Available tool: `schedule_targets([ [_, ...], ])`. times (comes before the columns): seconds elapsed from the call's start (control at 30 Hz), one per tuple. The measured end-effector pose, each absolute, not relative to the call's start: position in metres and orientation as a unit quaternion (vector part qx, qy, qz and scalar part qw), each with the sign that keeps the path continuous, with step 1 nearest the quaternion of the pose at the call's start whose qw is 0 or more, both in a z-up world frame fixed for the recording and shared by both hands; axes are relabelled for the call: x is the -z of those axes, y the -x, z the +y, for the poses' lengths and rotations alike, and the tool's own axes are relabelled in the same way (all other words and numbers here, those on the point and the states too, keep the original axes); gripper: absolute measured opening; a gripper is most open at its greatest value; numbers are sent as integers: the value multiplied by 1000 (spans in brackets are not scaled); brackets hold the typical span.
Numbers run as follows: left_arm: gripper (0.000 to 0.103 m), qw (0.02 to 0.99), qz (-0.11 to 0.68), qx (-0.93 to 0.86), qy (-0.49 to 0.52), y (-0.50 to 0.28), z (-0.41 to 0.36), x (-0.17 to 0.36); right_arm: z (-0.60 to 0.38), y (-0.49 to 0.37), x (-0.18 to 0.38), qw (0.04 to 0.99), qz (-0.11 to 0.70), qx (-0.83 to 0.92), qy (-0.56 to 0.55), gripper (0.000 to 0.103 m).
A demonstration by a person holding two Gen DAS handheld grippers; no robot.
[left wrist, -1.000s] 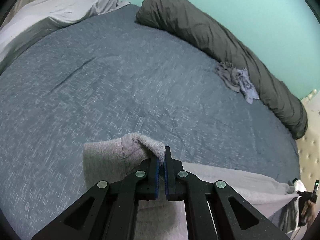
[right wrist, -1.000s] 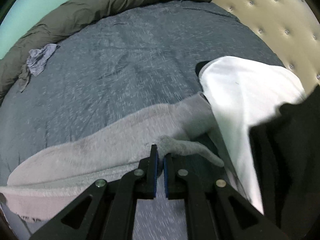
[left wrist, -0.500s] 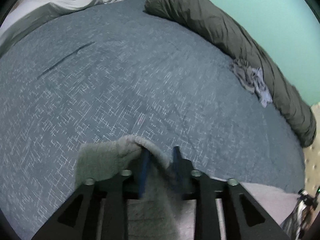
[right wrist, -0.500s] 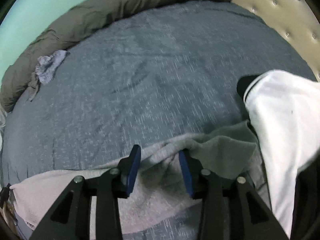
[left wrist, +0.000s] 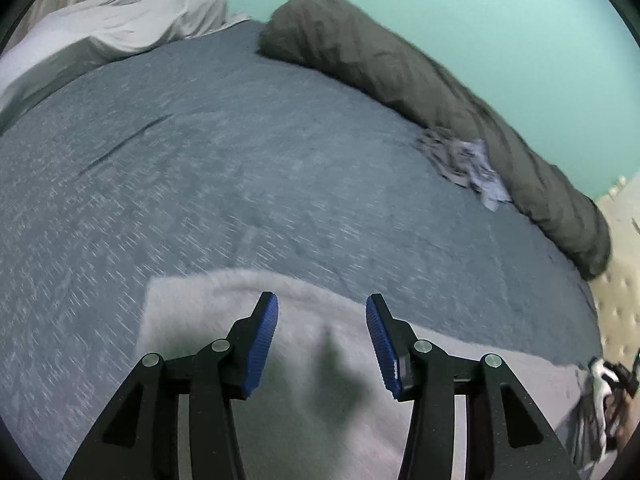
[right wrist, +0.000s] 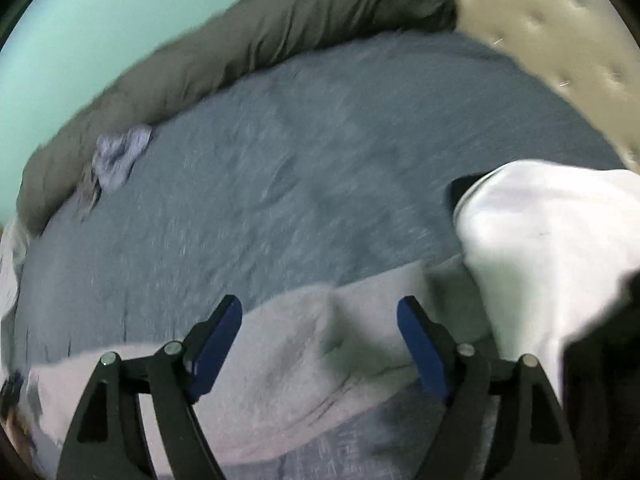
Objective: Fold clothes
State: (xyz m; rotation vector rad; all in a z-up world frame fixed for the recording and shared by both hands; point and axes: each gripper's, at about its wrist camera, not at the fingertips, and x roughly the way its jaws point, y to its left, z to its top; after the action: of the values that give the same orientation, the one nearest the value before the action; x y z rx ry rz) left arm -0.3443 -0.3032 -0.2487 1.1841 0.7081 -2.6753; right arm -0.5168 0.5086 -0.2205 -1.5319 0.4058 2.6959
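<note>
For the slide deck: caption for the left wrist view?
Left gripper open above the grey garment lying on the blue bedspread.

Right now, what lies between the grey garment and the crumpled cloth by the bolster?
Only bare blue bedspread separates the grey garment from the crumpled cloth, in both views.

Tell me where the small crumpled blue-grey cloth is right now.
The crumpled cloth lies at the bed's far edge, against the long dark rolled duvet: upper right in the left wrist view, upper left in the right wrist view.
</note>
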Motion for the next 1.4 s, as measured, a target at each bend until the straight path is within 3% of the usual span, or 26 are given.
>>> schedule_targets([
  [0.13, 50, 36, 227, 898, -376, 319, -270, 245, 512, 501, 245, 10, 136, -853, 504, 81],
  [0.47, 54, 4, 268, 902, -337, 250, -199, 265, 519, 478, 299, -8, 239, -844, 480, 79],
  [0.63, 56, -3, 262, 900, -348, 242, -178, 281, 521, 484, 304, -5, 249, -853, 458, 78],
  [0.7, 56, -4, 257, 901, -348, 243, -174, 285, 523, 487, 306, 6, 248, -857, 452, 71],
  [0.93, 56, -3, 239, 907, -348, 244, -160, 297, 527, 494, 323, 17, 270, -850, 451, 70],
  [1.03, 56, -5, 233, 908, -348, 245, -154, 302, 531, 490, 324, 38, 275, -855, 437, 35],
  [1.1, 56, -8, 232, 908, -349, 244, -152, 303, 533, 488, 325, 33, 280, -858, 429, 29],
  [1.13, 56, -9, 231, 908, -349, 244, -152, 304, 534, 486, 326, 30, 283, -859, 425, 20],
  [1.23, 56, -10, 232, 909, -348, 242, -154, 304, 530, 479, 315, 29, 255, -876, 408, 14],
  [1.4, 56, -11, 233, 909, -346, 240, -154, 306, 523, 468, 284, 45, 184, -903, 387, 13],
])
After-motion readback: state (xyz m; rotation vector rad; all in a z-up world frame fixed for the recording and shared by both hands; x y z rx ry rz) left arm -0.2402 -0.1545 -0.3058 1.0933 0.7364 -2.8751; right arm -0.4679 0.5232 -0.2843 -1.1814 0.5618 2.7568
